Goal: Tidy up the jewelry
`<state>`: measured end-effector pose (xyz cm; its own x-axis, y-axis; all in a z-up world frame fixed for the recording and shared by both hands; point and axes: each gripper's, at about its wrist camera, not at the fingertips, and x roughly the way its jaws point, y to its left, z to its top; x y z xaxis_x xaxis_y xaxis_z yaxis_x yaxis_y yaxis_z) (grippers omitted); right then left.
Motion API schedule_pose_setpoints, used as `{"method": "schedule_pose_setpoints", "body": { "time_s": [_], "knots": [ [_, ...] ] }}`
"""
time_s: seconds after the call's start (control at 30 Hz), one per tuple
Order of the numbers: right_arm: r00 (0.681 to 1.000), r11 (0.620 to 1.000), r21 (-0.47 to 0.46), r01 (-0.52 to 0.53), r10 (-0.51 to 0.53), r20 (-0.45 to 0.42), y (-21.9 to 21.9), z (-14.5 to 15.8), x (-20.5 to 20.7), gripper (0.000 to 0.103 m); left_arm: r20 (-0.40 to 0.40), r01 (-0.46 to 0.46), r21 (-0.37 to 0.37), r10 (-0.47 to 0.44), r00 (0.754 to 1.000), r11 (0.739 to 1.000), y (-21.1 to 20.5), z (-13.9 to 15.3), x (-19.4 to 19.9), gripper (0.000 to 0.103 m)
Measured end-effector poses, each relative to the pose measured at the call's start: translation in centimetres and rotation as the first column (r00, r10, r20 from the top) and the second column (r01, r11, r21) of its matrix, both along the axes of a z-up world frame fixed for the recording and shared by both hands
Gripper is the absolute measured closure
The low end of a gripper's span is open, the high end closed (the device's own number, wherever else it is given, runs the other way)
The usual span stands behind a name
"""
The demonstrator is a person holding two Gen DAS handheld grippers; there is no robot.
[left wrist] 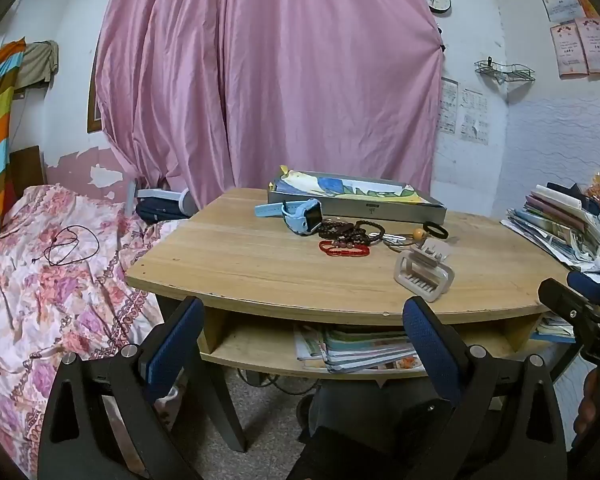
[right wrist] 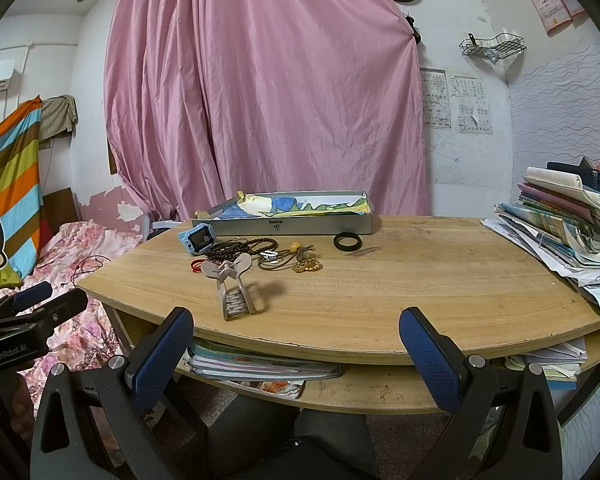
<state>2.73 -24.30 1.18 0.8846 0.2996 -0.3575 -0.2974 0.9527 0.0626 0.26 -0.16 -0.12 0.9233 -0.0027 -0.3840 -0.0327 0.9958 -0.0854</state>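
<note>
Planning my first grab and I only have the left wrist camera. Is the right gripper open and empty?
Observer: Yes, the right gripper is open, with nothing between its fingers, at the near edge of the table.
Operator: Is anything small hidden past the hair clip?
Observer: A gold-coloured trinket lies beside the brown hair ties, beyond the hair clip.

White lettering "GenRobot.AI" stands on the black body of the left tongs [right wrist: 32, 300], at nine o'clock in the right wrist view. In the left wrist view, the black body of the right tongs [left wrist: 580, 292], at three o'clock, shows only "DA". Print on the paper wall sheets [right wrist: 454, 100] is too small to read.
</note>
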Motion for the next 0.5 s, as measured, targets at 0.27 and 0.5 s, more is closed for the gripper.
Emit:
{"method": "schedule_pose_setpoints", "body": {
  "time_s": [0.27, 0.5],
  "knots": [
    [1.000, 1.000, 0.001, 0.000, 0.000, 0.000, -0.03, -0.03, 0.03, 0.000, -0.001, 0.002, -0.002, -0.002, 1.000, 1.000, -0.01, -0.04, 0.02, 0.006],
    [1.000, 1.000, 0.001, 0.000, 0.000, -0.001, -0.04, -0.17, 0.11, 0.000, -0.003, 0.001, -0.001, -0.001, 1.000, 1.000, 0.01, -0.15, 0.03, 0.006]
  ]
}}
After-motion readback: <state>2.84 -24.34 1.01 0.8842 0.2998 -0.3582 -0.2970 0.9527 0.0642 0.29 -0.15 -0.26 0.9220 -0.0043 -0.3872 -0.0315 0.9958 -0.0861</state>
